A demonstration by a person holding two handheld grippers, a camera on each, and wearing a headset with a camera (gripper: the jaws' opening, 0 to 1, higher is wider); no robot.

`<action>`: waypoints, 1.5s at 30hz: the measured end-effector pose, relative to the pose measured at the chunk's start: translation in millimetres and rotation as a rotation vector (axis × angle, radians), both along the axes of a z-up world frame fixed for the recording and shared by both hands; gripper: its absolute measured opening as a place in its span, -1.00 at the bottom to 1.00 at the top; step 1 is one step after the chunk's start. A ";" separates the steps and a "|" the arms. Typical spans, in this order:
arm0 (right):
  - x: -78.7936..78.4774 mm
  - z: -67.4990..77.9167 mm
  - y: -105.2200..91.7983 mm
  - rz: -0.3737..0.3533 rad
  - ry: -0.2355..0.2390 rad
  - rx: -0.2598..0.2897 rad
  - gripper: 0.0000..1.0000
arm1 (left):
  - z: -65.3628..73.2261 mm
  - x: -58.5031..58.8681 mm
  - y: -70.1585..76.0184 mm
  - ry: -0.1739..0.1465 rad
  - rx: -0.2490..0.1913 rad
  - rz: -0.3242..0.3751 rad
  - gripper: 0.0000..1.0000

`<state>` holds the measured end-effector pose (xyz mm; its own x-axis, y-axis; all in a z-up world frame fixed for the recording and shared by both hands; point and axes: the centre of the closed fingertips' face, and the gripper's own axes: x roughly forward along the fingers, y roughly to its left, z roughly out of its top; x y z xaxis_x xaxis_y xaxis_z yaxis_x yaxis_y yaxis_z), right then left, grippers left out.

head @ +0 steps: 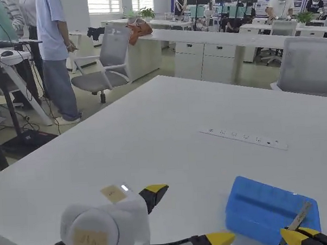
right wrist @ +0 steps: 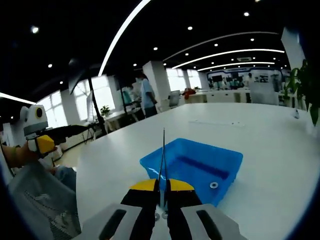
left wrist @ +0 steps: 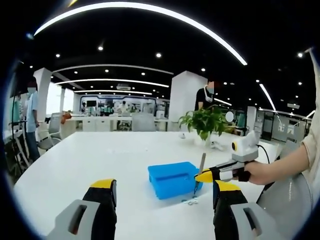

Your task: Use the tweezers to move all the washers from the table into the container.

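Washers: small flat metal rings, grey, thin, with a hole in the middle. A few lie loose on the desk, just beside the near wall of the container. One washer already lies on the container's floor, toward its right side.

Container: shallow rectangular tray of blue plastic with a smooth, slightly glossy wall and an open top. It probably weighs little.

Tweezers: slim, straight, bright metal, tapering to fine tips. They are clamped in the right gripper, whose yellow-tipped jaws are pressed narrow on the shaft. The tips point down near the loose washers. Whether they pinch one cannot be told.

Left gripper: jaws spread wide and carrying nothing, held above the desk to the left of the container.

Desk: white, flat and smooth, with a power strip lying farther back.

Hazards, as a judgement:
- A thin ring lying flat on a slick top gives the tips little edge to catch, so it may skate off or flick away when pinched.
- The tweezers may twist or slip in the jaws if pressed down hard.
- A tip striking the wall could push the light container aside.
- A weak pinch could drop the ring short of the rim.
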<state>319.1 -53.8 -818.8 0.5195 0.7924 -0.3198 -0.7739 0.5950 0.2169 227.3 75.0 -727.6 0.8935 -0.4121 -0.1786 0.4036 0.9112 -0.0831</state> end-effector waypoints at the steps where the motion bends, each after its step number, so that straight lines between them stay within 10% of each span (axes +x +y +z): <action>1: 0.4 -2.9 0.0 -0.006 0.001 -0.011 -0.93 | 0.2 -0.3 -1.1 -0.001 -0.002 -0.006 0.60; 25: -8.6 -14.0 -2.8 -0.007 -0.013 -0.084 -0.92 | 1.2 -0.5 4.0 0.011 -0.078 -0.002 0.57; 37: -19.5 -12.5 8.2 0.089 -0.115 -0.209 -0.95 | 0.4 -0.8 3.6 0.011 -0.060 -0.003 0.55; 45: -6.2 -2.5 -1.6 -0.013 0.001 -0.033 -0.95 | 1.6 -1.2 4.0 0.004 -0.057 0.000 0.55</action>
